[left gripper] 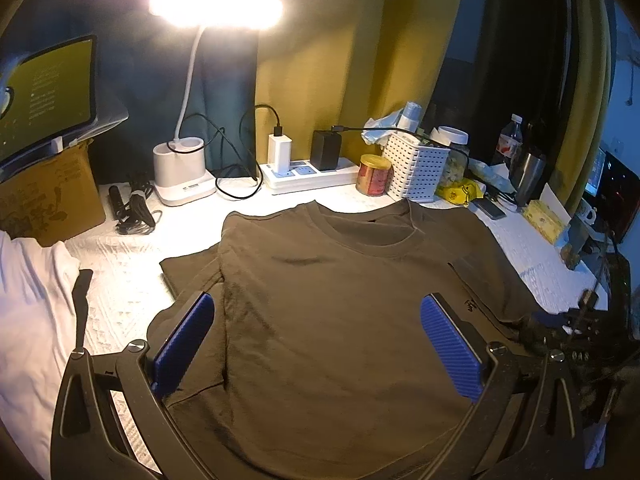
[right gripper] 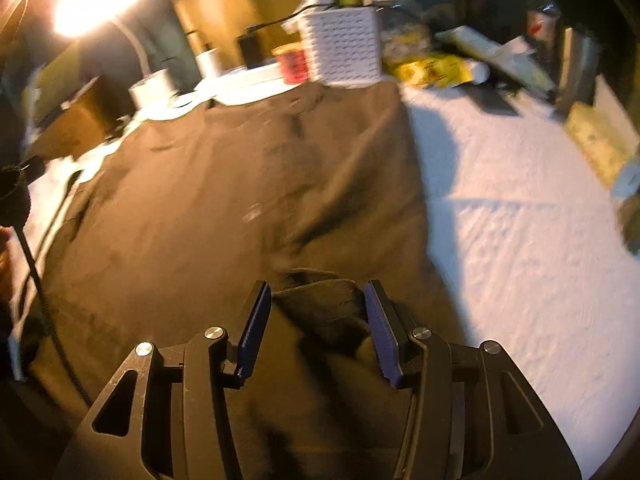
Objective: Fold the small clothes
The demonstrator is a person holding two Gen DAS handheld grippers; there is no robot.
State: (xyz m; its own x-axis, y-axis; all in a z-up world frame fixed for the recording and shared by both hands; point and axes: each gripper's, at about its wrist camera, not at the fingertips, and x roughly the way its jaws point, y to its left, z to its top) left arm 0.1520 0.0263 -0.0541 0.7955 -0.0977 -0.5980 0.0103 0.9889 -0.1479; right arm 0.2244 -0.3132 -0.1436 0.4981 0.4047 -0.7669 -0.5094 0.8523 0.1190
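Dark olive-brown cotton T-shirt [left gripper: 340,300] lies flat on the counter covered in white textured cloth [left gripper: 116,280], collar toward the back clutter, one sleeve sticking out at the left side in the left wrist view. Left tool [left gripper: 316,344] hovers over the shirt's lower body, blue ribbed pads spread wide, released, nothing between them but flat fabric below. Right tool [right gripper: 318,328] sits at the shirt's right edge, pads parted, a bunched fold of the shirt fabric between them; pads don't look pressed on it, so released. Right wrist view is motion-blurred.

Back of counter: lit white gooseneck desk lamp [left gripper: 182,168], white power strip with chargers plugged in [left gripper: 308,174], red and gold tin can [left gripper: 374,174], white perforated plastic basket [left gripper: 418,168]. Brown cardboard box [left gripper: 48,196] at far left, white folded cloth [left gripper: 28,300] beside it.
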